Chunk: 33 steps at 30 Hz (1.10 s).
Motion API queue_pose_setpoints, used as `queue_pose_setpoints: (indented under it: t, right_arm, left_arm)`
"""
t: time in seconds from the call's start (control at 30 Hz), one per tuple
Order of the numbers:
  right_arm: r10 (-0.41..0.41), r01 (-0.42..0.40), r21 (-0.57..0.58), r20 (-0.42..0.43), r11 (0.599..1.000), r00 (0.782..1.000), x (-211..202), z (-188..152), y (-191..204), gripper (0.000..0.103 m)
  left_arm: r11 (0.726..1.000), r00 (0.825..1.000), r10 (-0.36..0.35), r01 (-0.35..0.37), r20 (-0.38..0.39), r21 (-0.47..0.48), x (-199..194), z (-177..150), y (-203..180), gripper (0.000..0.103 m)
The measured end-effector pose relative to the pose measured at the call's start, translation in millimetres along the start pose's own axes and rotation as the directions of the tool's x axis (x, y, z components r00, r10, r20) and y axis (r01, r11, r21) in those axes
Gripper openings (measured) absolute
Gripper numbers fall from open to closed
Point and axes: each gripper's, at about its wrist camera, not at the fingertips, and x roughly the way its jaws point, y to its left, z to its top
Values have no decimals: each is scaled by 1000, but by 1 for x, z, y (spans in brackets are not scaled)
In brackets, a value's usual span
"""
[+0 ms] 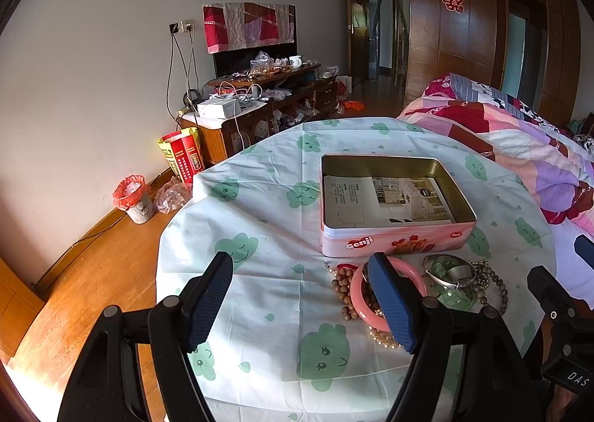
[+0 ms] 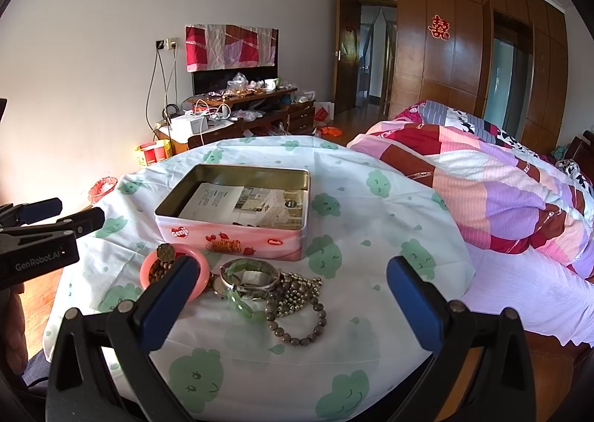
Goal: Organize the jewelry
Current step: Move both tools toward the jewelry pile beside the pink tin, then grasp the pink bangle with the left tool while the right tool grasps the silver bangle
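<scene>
Before the pink Genji tin [image 2: 237,232], a pink bangle [image 2: 202,275], green bracelet [image 2: 243,305] and beads [image 2: 297,310] lie heaped. Left gripper [image 1: 300,305] and right gripper [image 2: 293,305] both gape wide, empty.

both wrist views near, sharing tin [image 1: 393,236]

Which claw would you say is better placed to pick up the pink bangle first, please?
Probably the left. The left claw is open, and its right finger already overlaps the pink bangle. The right claw is also open but frames the bead-and-bracelet pile, with the bangle off to its left.
</scene>
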Motion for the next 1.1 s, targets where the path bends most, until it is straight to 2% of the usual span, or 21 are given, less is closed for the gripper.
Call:
queue_pose_setpoints:
  t: [0.87,1.1]
  right_arm:
    - [11,-11,7,-24,1000,1000,7,-8,7,103]
    - [-5,6,7,-55,1000,998,15,-16,6,103]
  left_arm:
    - [1000,999,1,-1,-41,12,15,-5,2,76]
    - [1000,992,-19,22,-129,21,43,-17,1,75]
